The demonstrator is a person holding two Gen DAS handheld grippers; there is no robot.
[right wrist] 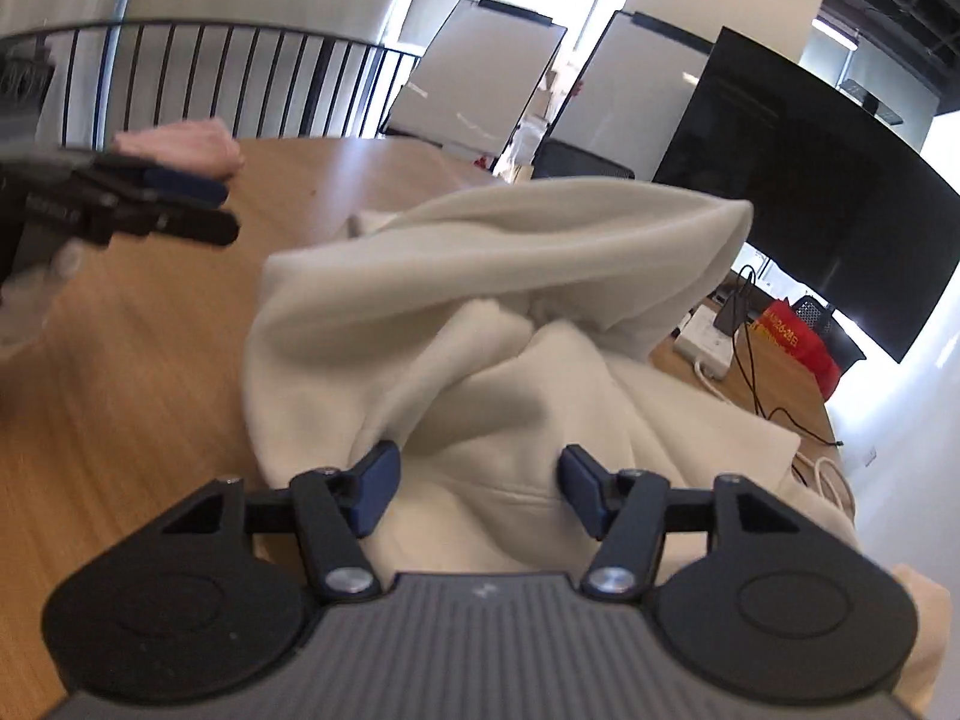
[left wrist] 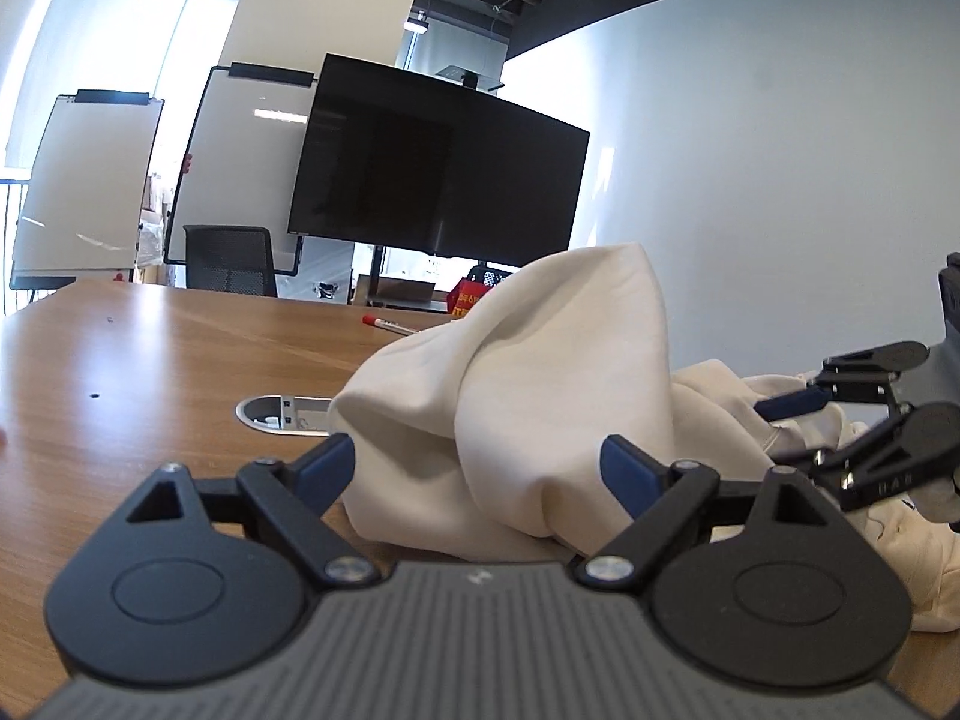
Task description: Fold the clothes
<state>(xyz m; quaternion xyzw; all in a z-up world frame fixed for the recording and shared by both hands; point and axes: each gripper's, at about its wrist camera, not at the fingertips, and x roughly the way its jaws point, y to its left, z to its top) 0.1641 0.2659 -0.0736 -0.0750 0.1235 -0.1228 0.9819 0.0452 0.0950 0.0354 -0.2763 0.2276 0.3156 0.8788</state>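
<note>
A cream sweatshirt (left wrist: pixel 540 384) lies crumpled in a tall heap on the wooden table (left wrist: pixel 150 360). My left gripper (left wrist: pixel 477 463) stands open close in front of the heap, and a bulge of fabric sits between its blue pads without being pressed. In the right wrist view the sweatshirt (right wrist: pixel 480 312) fills the middle. My right gripper (right wrist: pixel 478 480) is open just over the cloth with folds between its pads. Each gripper shows in the other's view: the right gripper (left wrist: pixel 786 429) at the right edge over the cloth, the left gripper (right wrist: pixel 216 207) at the left.
A red-capped marker (left wrist: pixel 387 324) and an oval cable port (left wrist: pixel 282 414) lie on the table behind the heap. A pink soft bundle (right wrist: pixel 180 144) sits at the far left. A power strip with cables (right wrist: pixel 708 342) is at the right edge. Screen, whiteboards and chair stand beyond.
</note>
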